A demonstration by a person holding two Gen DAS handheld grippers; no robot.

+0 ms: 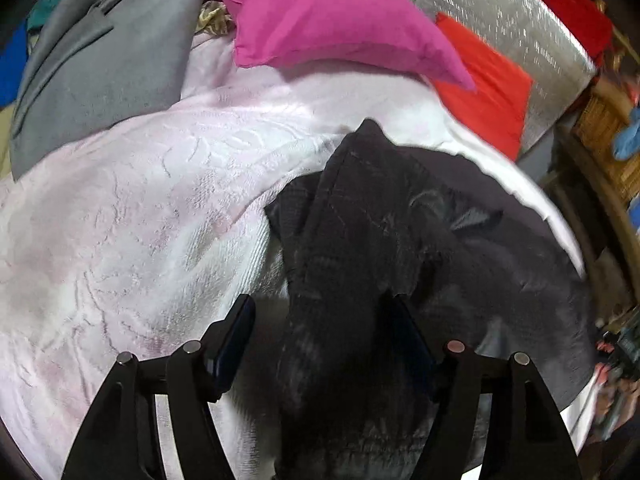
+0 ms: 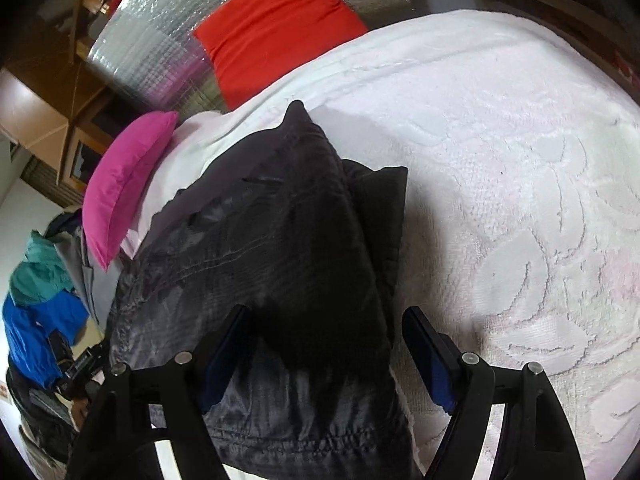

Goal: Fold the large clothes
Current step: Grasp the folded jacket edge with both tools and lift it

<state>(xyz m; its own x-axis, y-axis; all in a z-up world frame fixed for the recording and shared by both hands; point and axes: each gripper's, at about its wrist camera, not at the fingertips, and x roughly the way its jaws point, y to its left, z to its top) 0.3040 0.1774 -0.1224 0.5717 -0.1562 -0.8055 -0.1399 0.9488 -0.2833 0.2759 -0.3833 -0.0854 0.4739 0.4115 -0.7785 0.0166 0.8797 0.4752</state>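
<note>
**Black garment down, both grippers spread over it**

A pale pink embossed bedspread (image 2: 520, 200) covers the bed. The black garment (image 2: 288, 240) lies on it, partly folded, between a magenta pillow (image 1: 328, 20) and a red cushion (image 2: 276, 20). Left gripper (image 1: 320, 308) and right gripper (image 2: 324, 316) straddle the cloth, jaws apart, not pinching. Next likely needs a fresh grip on an edge.

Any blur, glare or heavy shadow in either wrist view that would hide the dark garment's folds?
Left wrist view: right rim smeared by blur, fisheye bending the pale embossed bedspread; the dark quilted garment reads nearly black between the fingers. Right wrist view: sharper, glare on the silver foil sheet, garment centre lost in shadow.
</note>
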